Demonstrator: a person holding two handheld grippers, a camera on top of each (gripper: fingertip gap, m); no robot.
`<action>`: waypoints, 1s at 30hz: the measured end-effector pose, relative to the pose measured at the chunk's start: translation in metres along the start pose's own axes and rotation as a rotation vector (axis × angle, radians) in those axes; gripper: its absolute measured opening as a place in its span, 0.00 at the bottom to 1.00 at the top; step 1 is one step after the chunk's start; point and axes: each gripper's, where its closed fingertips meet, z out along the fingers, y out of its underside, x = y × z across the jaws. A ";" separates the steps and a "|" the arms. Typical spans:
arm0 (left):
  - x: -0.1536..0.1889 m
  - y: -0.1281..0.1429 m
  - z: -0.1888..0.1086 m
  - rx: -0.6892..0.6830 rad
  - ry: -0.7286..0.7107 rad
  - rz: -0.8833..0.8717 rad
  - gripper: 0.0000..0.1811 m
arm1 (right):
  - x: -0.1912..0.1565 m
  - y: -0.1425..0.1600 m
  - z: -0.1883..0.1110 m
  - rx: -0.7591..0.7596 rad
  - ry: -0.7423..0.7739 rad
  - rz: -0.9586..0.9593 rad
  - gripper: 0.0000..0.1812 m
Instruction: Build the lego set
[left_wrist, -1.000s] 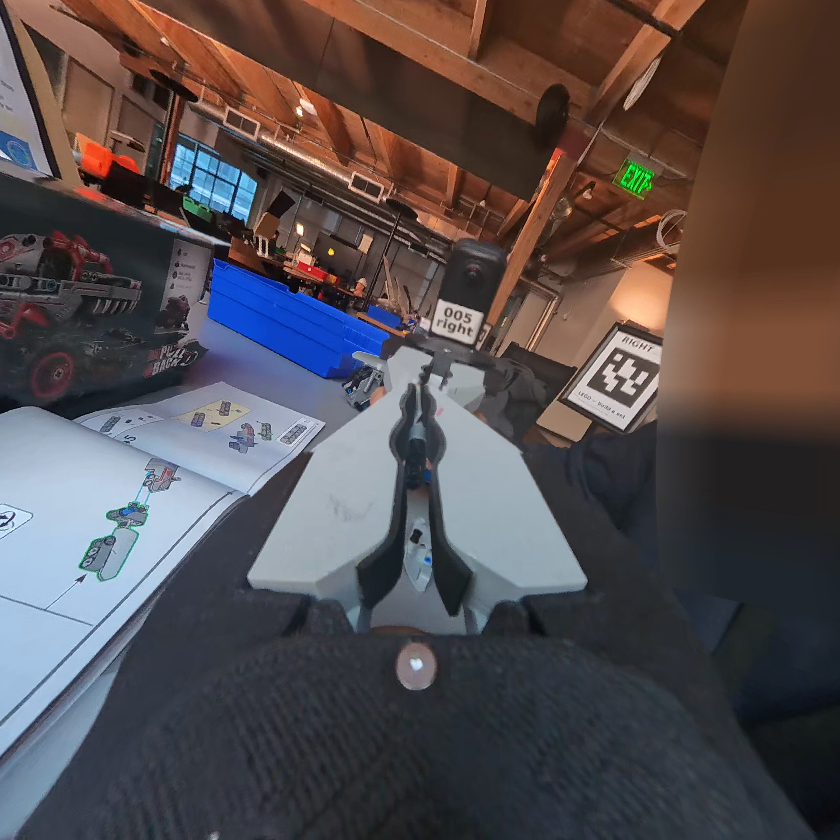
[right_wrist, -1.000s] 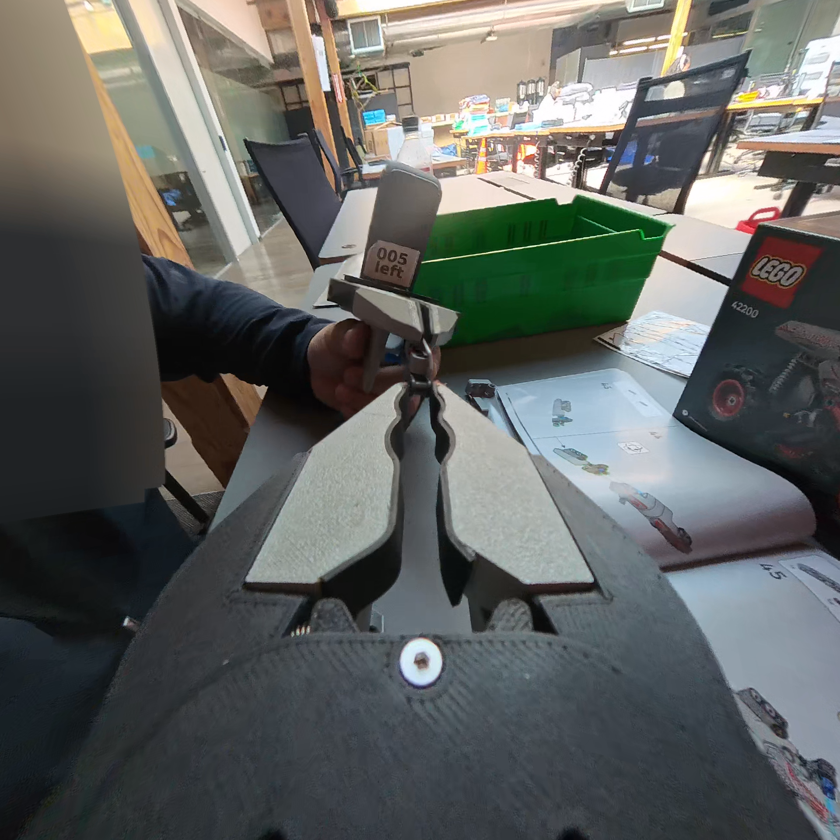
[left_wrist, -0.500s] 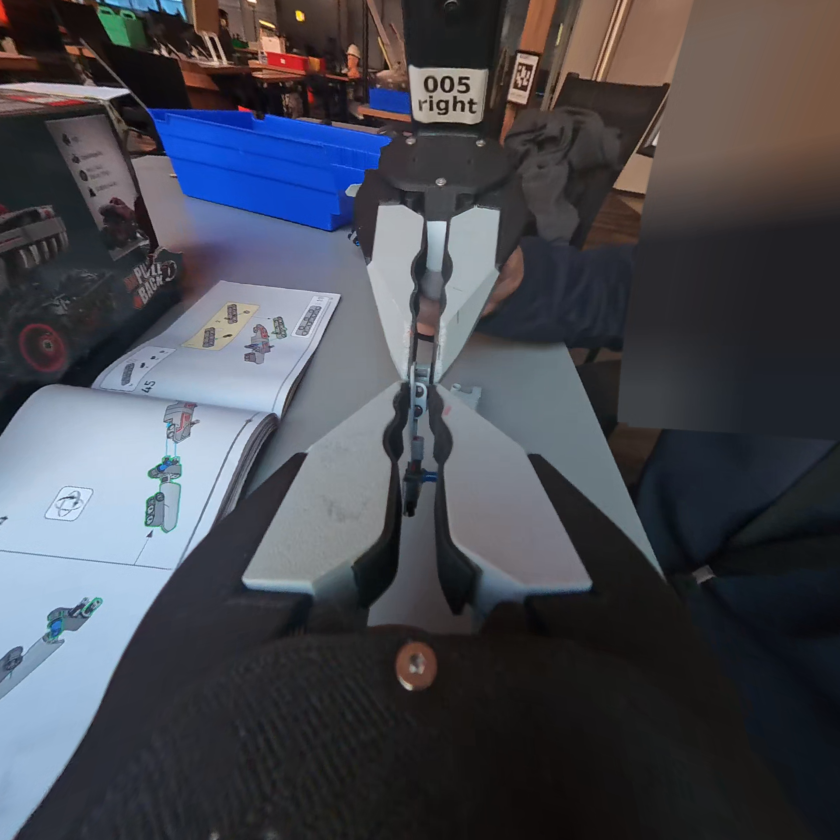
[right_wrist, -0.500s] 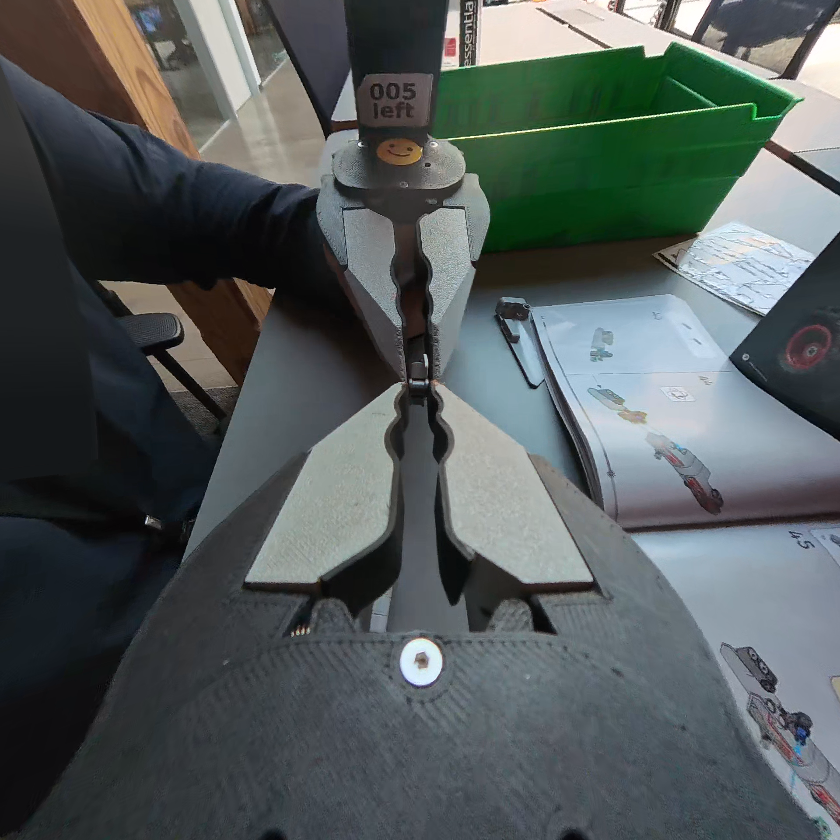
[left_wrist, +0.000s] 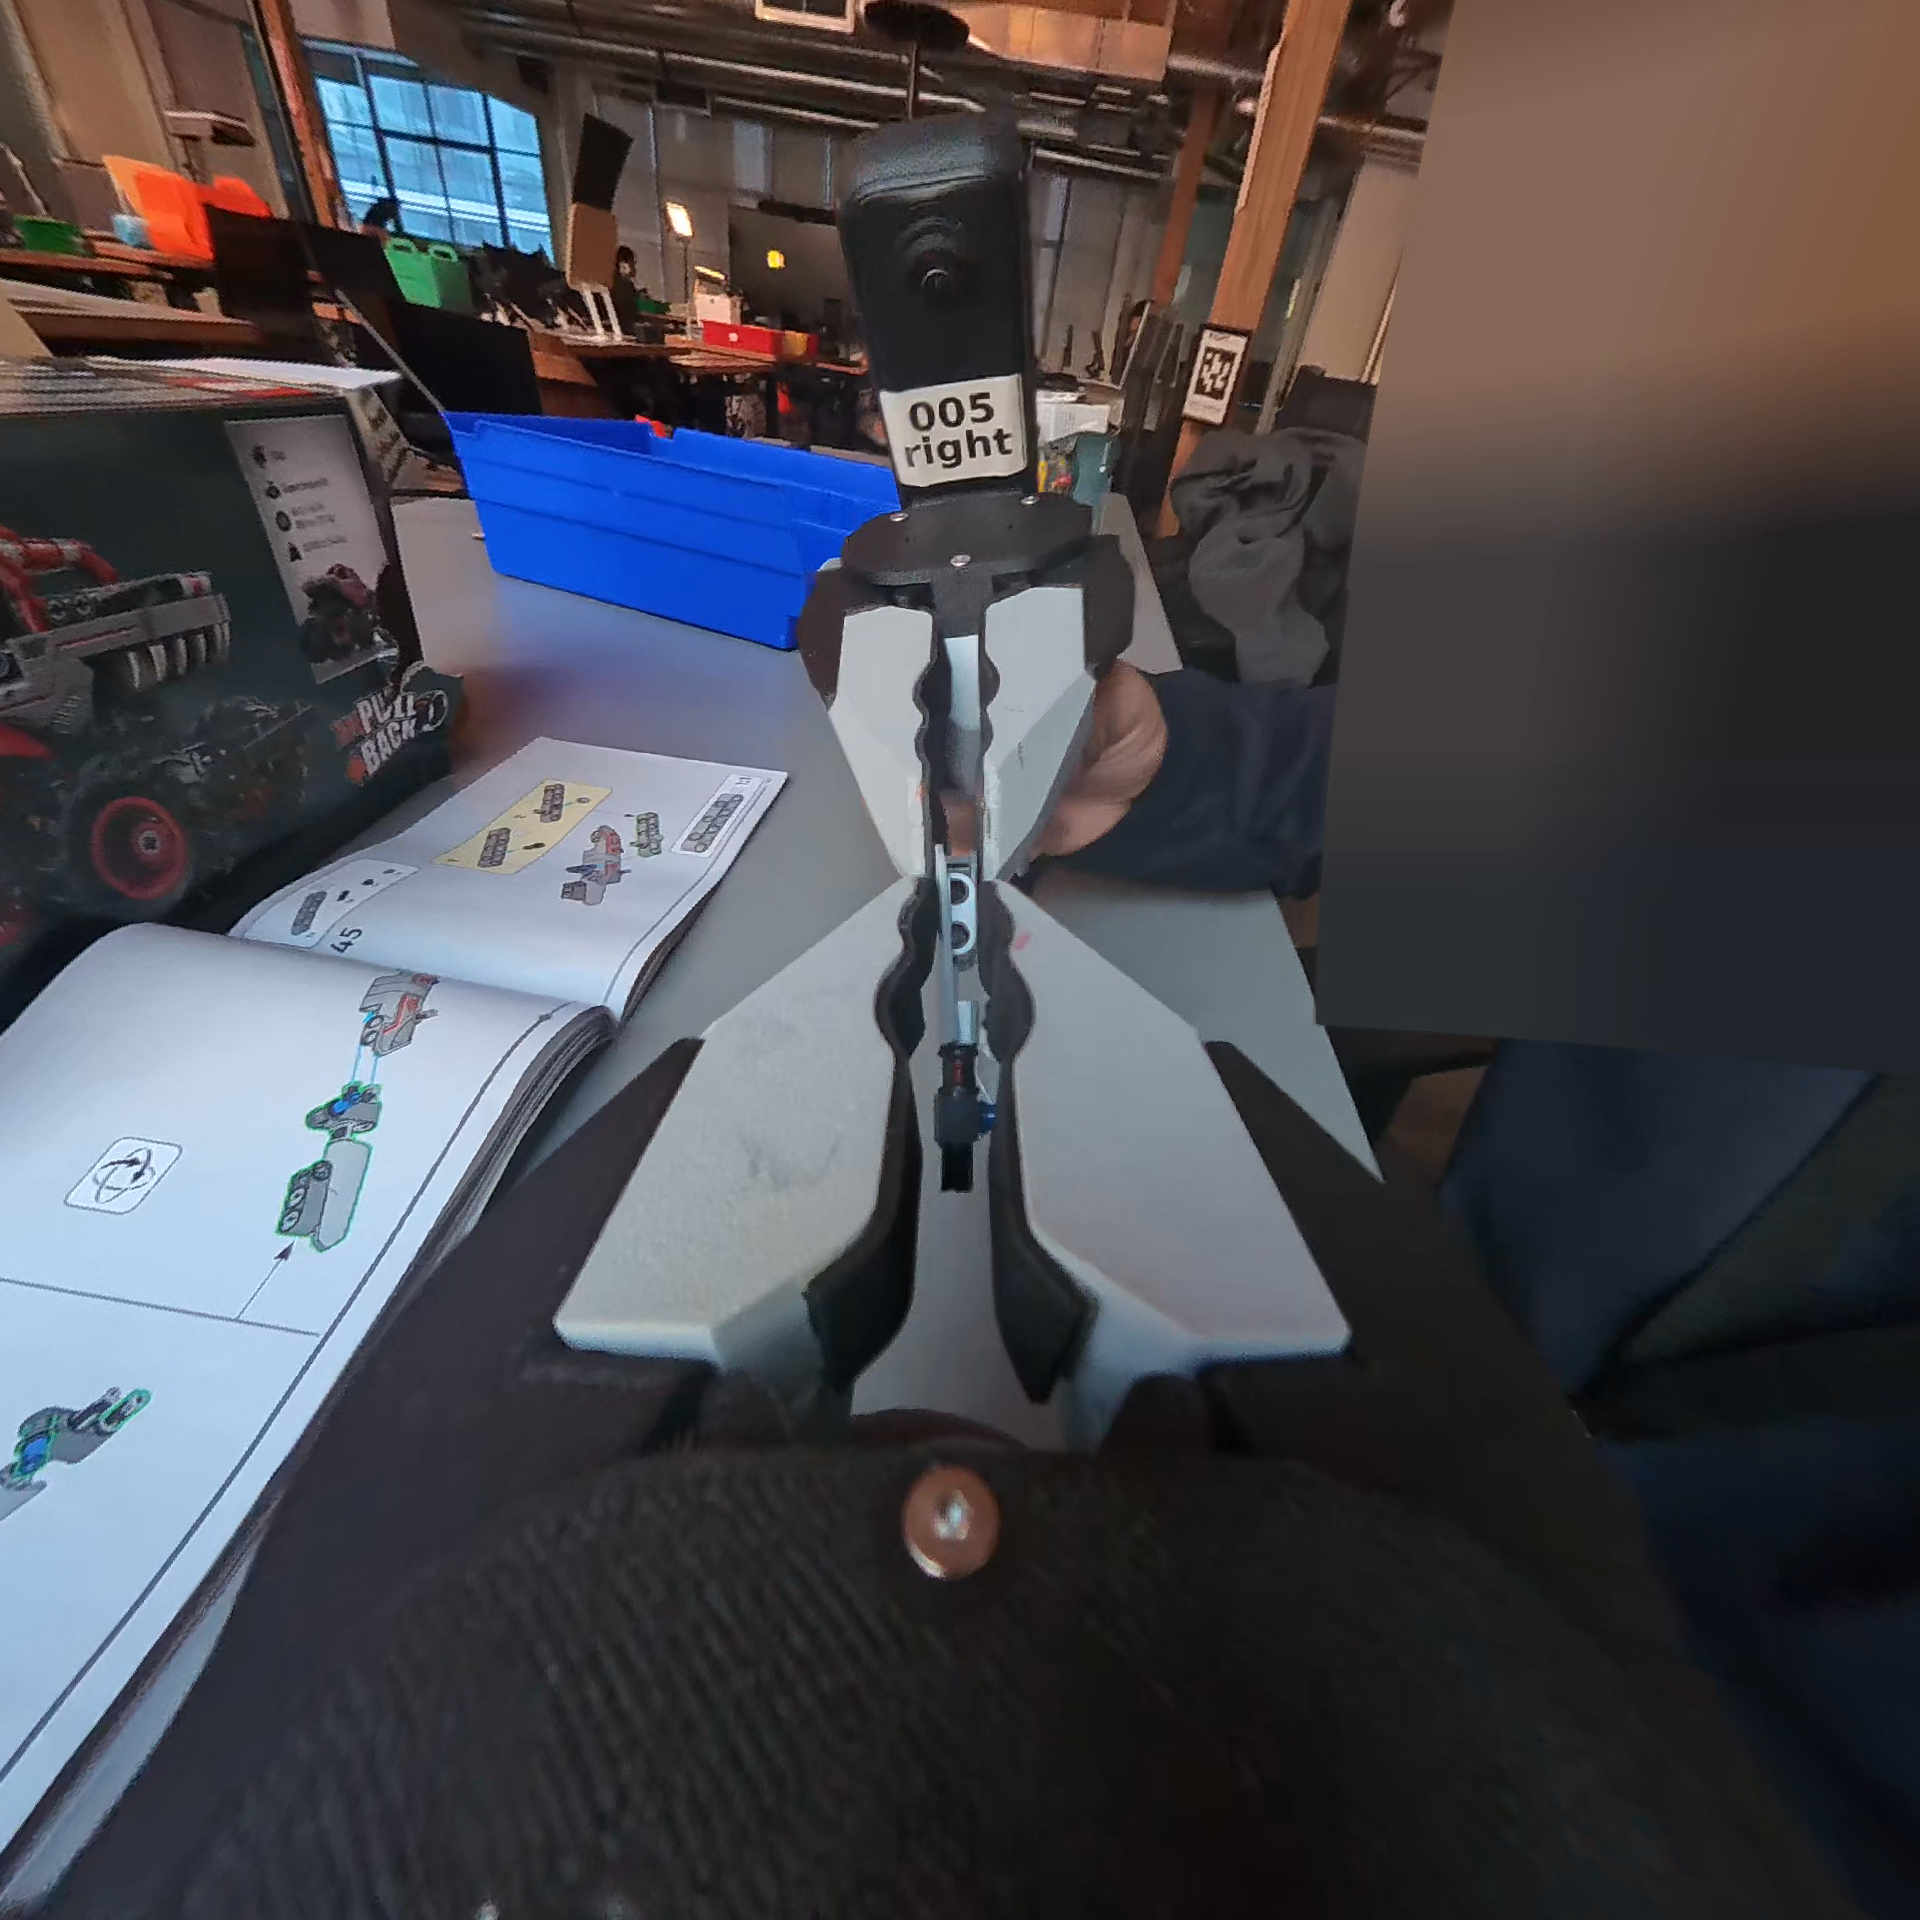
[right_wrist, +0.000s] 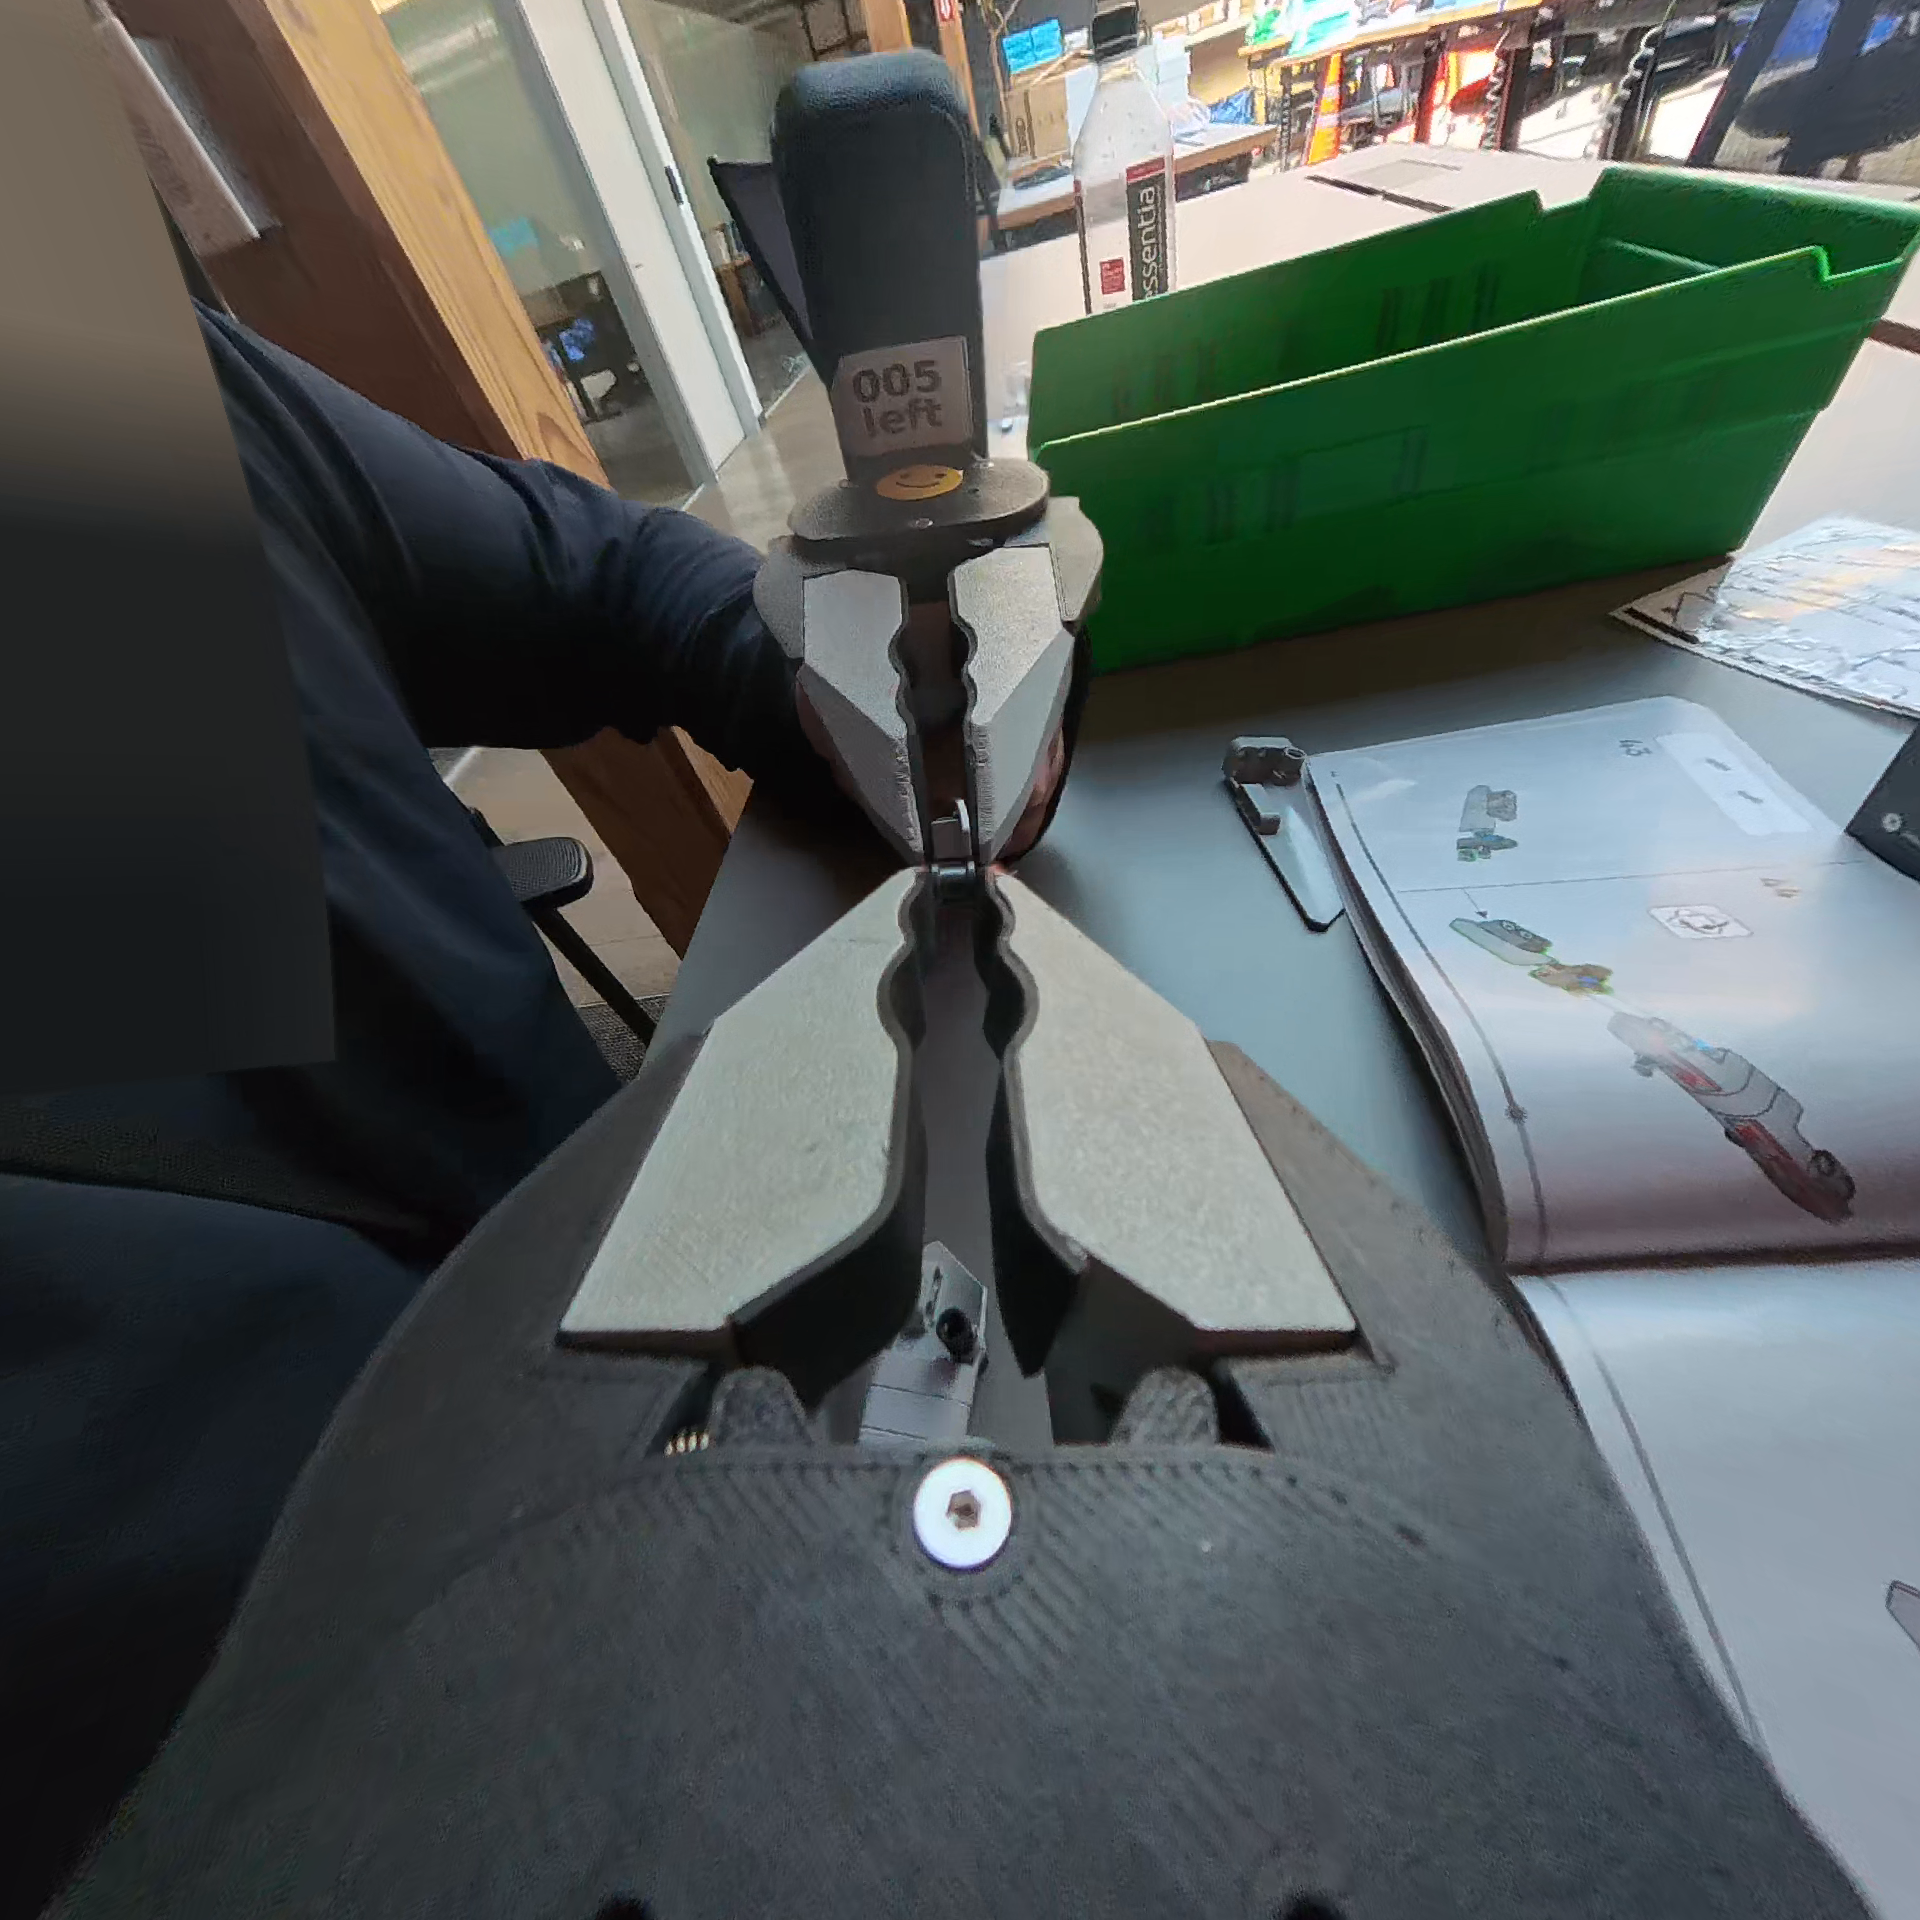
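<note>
In the left wrist view my left gripper (left_wrist: 956, 935) is shut on a slim grey lego assembly (left_wrist: 958, 914) with a black pin and a blue pin at its near end. My right gripper (left_wrist: 956, 831) faces it tip to tip and closes on the assembly's far end. In the right wrist view my right gripper (right_wrist: 951, 883) is shut on a small dark part of that assembly (right_wrist: 951, 878). The left gripper (right_wrist: 948, 821) stands right behind it. Both are held above the grey table's (right_wrist: 1164, 883) edge. A grey piece (right_wrist: 951, 1320) shows through the gap under the right fingers.
An open instruction booklet (left_wrist: 260, 1091) lies on the table and also shows in the right wrist view (right_wrist: 1662, 987). The lego box (left_wrist: 156, 675) and a blue bin (left_wrist: 644, 530) stand behind it. A green bin (right_wrist: 1455, 416), a bottle (right_wrist: 1127, 208) and a loose grey part (right_wrist: 1278, 821) are nearby. Left and right tips are no more than a few centimetres apart.
The two grippers have come together tip to tip. The left gripper has tipped down from pointing at the ceiling, with the assembly still in it.
</note>
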 end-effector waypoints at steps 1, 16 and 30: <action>0.000 0.000 0.000 0.004 -0.002 0.001 0.02 | 0.000 0.001 0.000 -0.005 0.003 -0.004 0.03; -0.003 -0.003 0.000 0.031 -0.018 -0.044 0.02 | 0.002 0.004 0.001 0.004 0.006 0.006 0.03; -0.023 -0.006 -0.004 0.053 -0.021 -0.142 0.03 | 0.014 -0.090 -0.136 0.535 0.120 -0.022 0.00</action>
